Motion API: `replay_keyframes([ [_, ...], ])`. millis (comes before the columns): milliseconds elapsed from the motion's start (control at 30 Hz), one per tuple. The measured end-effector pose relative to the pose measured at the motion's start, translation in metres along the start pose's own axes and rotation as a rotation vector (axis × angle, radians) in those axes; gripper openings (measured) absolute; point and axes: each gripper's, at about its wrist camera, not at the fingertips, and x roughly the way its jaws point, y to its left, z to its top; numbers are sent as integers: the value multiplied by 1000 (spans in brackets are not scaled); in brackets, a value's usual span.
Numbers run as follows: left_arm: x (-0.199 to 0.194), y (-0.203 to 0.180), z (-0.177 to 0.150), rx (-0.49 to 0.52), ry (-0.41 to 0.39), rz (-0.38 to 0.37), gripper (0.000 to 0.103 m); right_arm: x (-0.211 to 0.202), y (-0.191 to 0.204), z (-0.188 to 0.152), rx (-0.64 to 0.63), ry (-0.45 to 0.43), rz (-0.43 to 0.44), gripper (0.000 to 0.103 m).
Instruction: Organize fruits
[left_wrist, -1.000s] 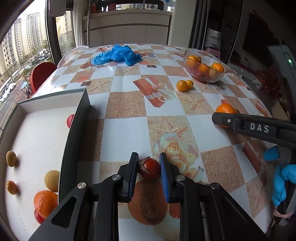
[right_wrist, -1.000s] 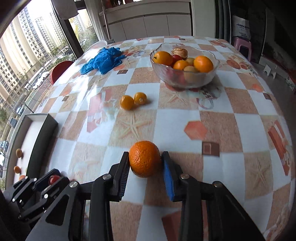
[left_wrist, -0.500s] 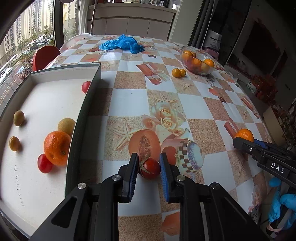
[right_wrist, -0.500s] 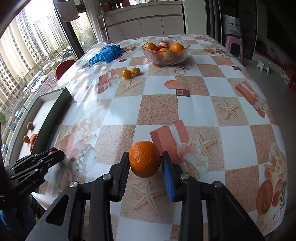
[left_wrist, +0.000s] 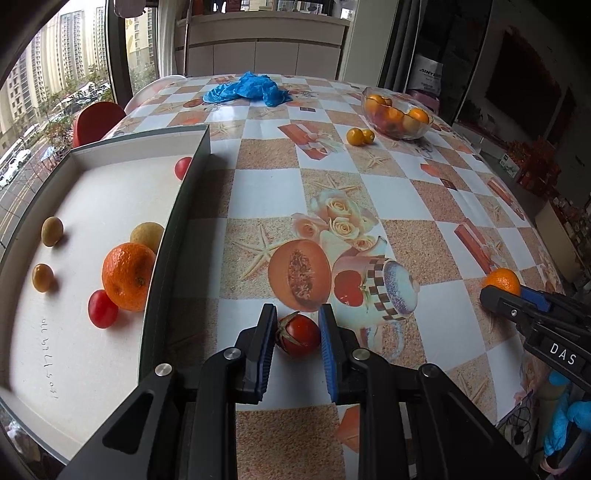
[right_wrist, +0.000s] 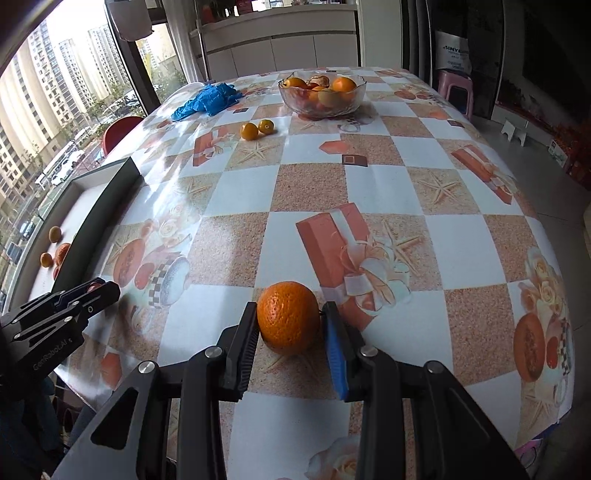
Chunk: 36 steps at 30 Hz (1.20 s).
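Left hand-held gripper (left_wrist: 297, 334) is pinching a small red tomato (left_wrist: 298, 335) just above the checkered surface (left_wrist: 280, 192), right beside the dark wall of the tray (left_wrist: 168, 254). The tray already has an orange, two red tomatoes and a few yellowish fruits in it. Right hand-held gripper (right_wrist: 290, 334) is clamped on an orange (right_wrist: 289, 316). Glass bowl (right_wrist: 321, 96) of fruit sits at the far end, two little oranges (right_wrist: 257, 129) near it.

Home dining rm: tablecloth (left_wrist: 269, 192), fruit bowl (left_wrist: 397, 114).
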Motion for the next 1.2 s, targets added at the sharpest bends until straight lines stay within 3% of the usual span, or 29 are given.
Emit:
replay_keyframes([
  [300, 10, -7, 11, 19, -30, 23, 25, -1, 1, 1, -62, -60, -101, 37],
  [500, 24, -20, 23, 81, -69, 71, 25, 11, -4, 4, -50, -79, -102, 41],
  [533, 25, -23, 23, 99, -78, 78, 28, 12, -4, 4, -48, -87, -94, 46],
  [600, 27, -24, 24, 117, -87, 95, 57, 14, -3, 5, -54, -95, -92, 55],
  [633, 28, -22, 24, 108, -84, 106, 79, 15, -3, 5, -55, -98, -95, 58],
  [800, 31, -17, 24, 86, -78, 68, 83, 18, -1, 3, -55, -126, -99, 72],
  [900, 35, -22, 24, 107, -63, 53, 94, 21, 5, 2, -76, -140, -112, 81],
  [1200, 35, -24, 22, 111, -64, 54, 96, 23, 4, 3, -76, -140, -115, 86],
])
